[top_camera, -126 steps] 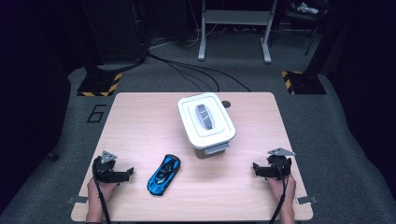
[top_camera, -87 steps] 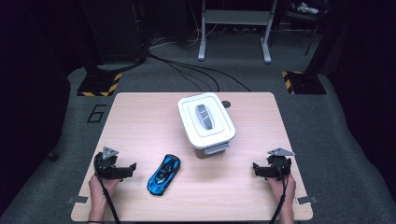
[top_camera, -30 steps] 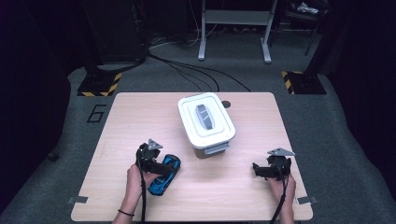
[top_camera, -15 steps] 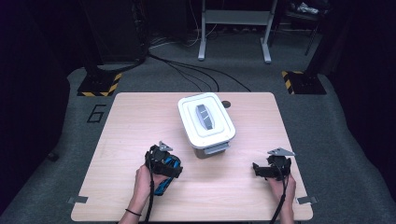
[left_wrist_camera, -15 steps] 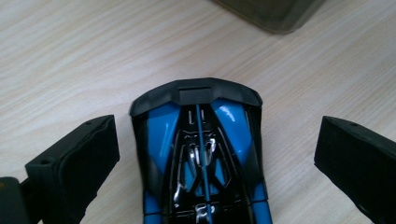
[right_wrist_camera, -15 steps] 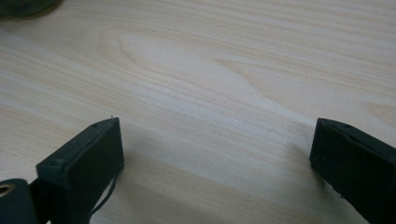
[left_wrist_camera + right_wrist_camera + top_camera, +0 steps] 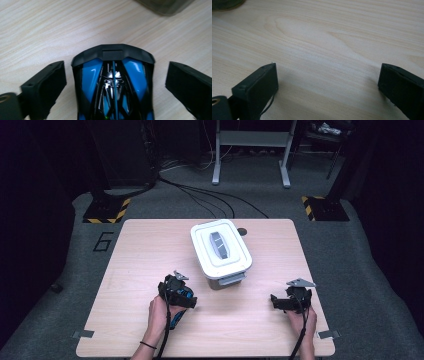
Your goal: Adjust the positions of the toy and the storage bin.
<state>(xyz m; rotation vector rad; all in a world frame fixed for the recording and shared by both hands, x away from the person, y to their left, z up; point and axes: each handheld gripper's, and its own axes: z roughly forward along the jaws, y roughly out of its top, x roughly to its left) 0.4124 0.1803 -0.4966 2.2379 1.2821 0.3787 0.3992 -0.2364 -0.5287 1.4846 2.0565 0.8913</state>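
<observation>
A blue and black toy car [image 7: 113, 82] lies on the wooden table [image 7: 140, 250], left of centre near the front edge. My left gripper [image 7: 116, 66] straddles one end of the car, one jaw on each side, with a narrow strip of wood showing between each jaw and the bodywork. Its jaws have just been closing, the car between them but untouched. In the high view the left gripper [image 7: 176, 292] covers most of the car [image 7: 175, 320]. My right gripper [image 7: 280, 302] rests open near the front right with bare wood between its jaws [image 7: 327, 67].
A white lidded box [image 7: 220, 249] with a grey handle stands in the middle of the table, just beyond and right of the car. Its lower edge shows at the top of the left gripper view [image 7: 162, 6]. Cables and stand legs lie on the dark floor behind.
The left hand has moved right from the table's front left to the car and come down over it. The car now sits between its jaws. The right hand has stayed in place.
</observation>
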